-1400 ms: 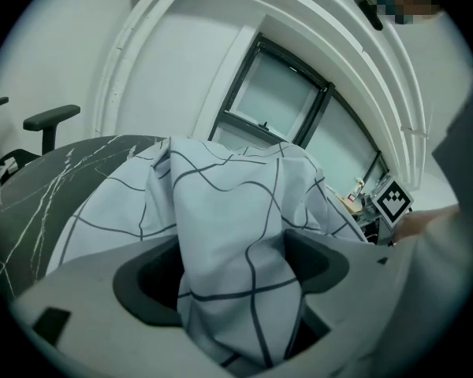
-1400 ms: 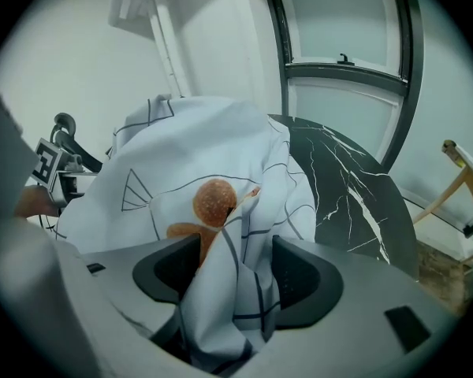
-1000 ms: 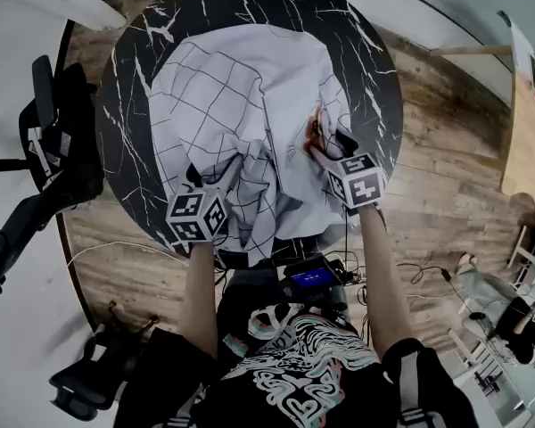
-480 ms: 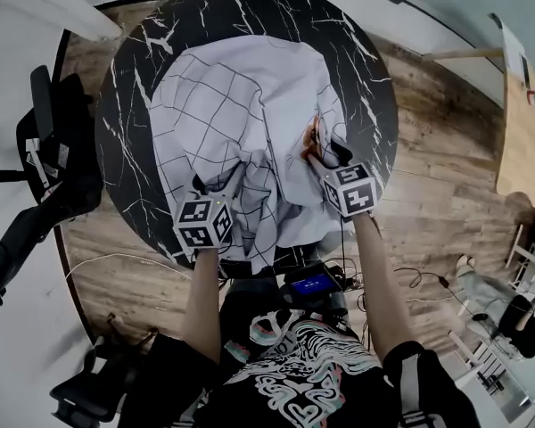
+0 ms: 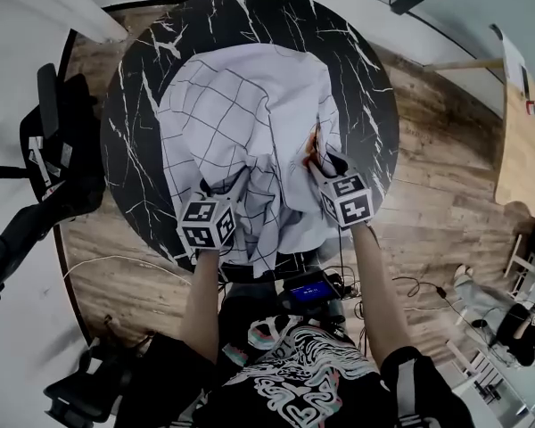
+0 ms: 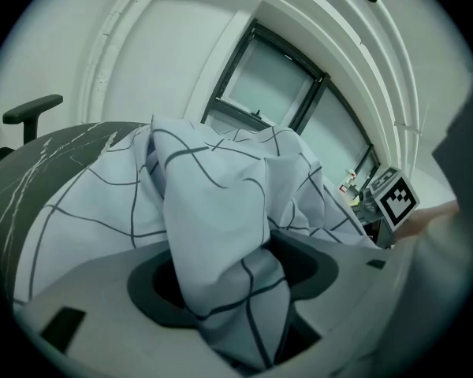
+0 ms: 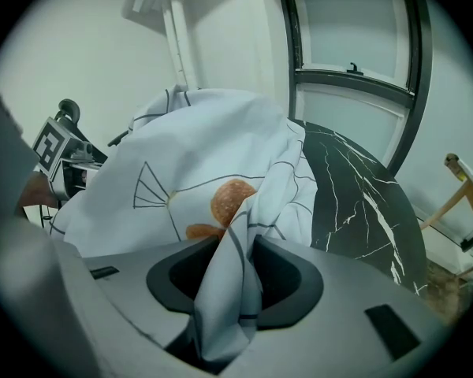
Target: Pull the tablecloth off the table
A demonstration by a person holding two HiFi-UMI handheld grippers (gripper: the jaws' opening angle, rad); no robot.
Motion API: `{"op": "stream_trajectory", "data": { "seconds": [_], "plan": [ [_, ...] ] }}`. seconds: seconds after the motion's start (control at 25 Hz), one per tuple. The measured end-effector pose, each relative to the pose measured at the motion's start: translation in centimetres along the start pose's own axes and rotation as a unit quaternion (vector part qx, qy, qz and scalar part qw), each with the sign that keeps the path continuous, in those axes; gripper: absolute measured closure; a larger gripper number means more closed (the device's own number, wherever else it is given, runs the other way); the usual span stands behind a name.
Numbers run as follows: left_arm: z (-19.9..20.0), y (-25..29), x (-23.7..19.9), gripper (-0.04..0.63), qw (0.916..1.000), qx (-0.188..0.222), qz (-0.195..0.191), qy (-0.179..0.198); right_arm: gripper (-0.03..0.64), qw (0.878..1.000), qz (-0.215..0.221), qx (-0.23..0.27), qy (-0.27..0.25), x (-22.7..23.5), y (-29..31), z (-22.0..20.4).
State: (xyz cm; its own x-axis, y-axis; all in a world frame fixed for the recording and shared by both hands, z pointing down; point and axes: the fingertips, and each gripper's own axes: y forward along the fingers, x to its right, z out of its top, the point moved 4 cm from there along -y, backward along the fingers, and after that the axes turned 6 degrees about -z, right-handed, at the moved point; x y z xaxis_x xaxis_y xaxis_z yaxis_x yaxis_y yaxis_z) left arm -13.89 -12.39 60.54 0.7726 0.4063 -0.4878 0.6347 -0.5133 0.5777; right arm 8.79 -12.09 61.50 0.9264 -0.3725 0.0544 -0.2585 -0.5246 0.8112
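Note:
A white tablecloth [image 5: 241, 114] with a dark grid lies bunched on the round black marble table [image 5: 134, 150], and its near part hangs over the table's near edge. My left gripper [image 5: 216, 193] is at the cloth's near left. Its jaws have just been closing, and a thick fold of tablecloth [image 6: 213, 203] now sits pinched in the left gripper [image 6: 236, 290]. My right gripper [image 5: 317, 156] is at the near right, beside orange spots on the cloth. Its jaws have also just been closing, and the right gripper [image 7: 232, 278] pinches a narrow fold of tablecloth [image 7: 197, 156].
A black office chair [image 5: 45, 176] stands left of the table on the wooden floor [image 5: 437, 150]. Cables and a device with a blue screen [image 5: 308, 290] lie below the table's near edge. A light wooden table [image 5: 522, 123] is at the far right.
The near part of the cloth has gathered into tighter folds between the two grippers. Both grippers stay at much the same places on the cloth.

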Motion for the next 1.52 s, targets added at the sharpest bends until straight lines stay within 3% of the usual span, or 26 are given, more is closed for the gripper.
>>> {"op": "stream_trajectory", "data": {
  "seconds": [0.64, 1.52],
  "plan": [
    [0.3, 1.1, 0.9, 0.377, 0.9996, -0.018, -0.021, 0.008, 0.518, 0.999, 0.033, 0.001, 0.008, -3.2, 0.6, 0.9],
    [0.2, 1.8, 1.6, 0.391, 0.9987, -0.033, -0.036, 0.013, 0.541, 0.995, 0.084, 0.0, 0.057, -5.9, 1.1, 1.6]
  ]
}}
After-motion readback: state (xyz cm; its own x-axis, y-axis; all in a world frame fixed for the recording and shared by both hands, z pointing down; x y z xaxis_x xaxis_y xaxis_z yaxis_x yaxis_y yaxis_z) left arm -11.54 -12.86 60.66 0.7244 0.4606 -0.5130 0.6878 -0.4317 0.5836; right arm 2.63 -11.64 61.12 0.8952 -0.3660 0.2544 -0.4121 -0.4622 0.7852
